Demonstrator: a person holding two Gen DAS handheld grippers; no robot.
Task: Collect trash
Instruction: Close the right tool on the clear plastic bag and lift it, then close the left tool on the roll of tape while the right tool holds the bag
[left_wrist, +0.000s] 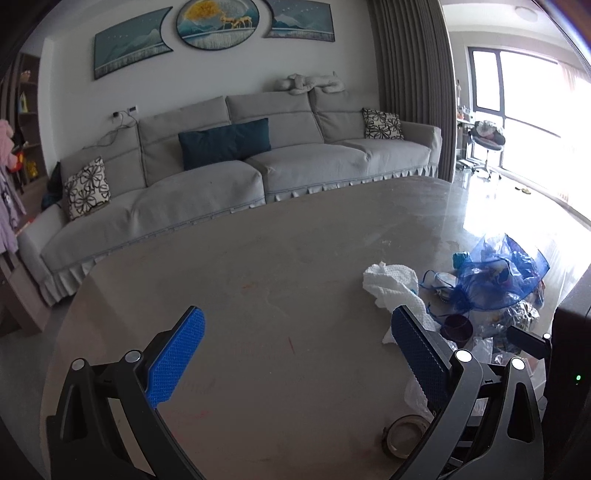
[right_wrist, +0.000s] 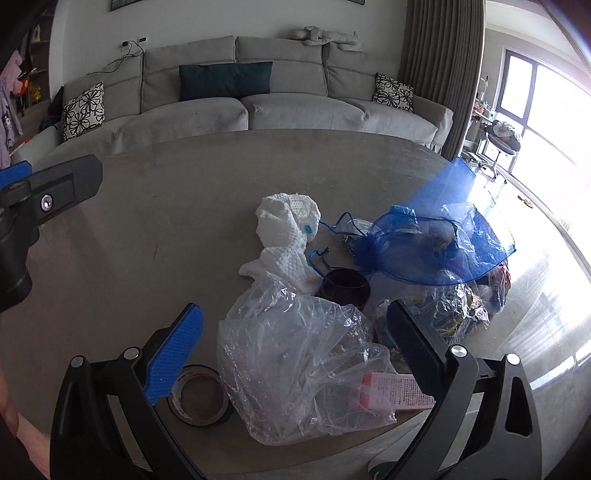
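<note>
My right gripper (right_wrist: 295, 347) is spread wide, straddling the clear bag (right_wrist: 295, 362) at lower centre of the right view without gripping it. The bag's long axis runs from upper left toward lower right. My left gripper (left_wrist: 295, 350) is also spread, holding nothing, over bare table (left_wrist: 240, 266). The tissue (right_wrist: 286, 236) lies at frame centre, elongated top to bottom, beside the blue mesh bag (right_wrist: 436, 236).

Home living room, long grey sofa (left_wrist: 236, 173) with teal and floral cushions, framed wall art (left_wrist: 218, 22), grey curtains (left_wrist: 410, 74), bright balcony window (left_wrist: 532, 110), round worktop (left_wrist: 258, 277)
</note>
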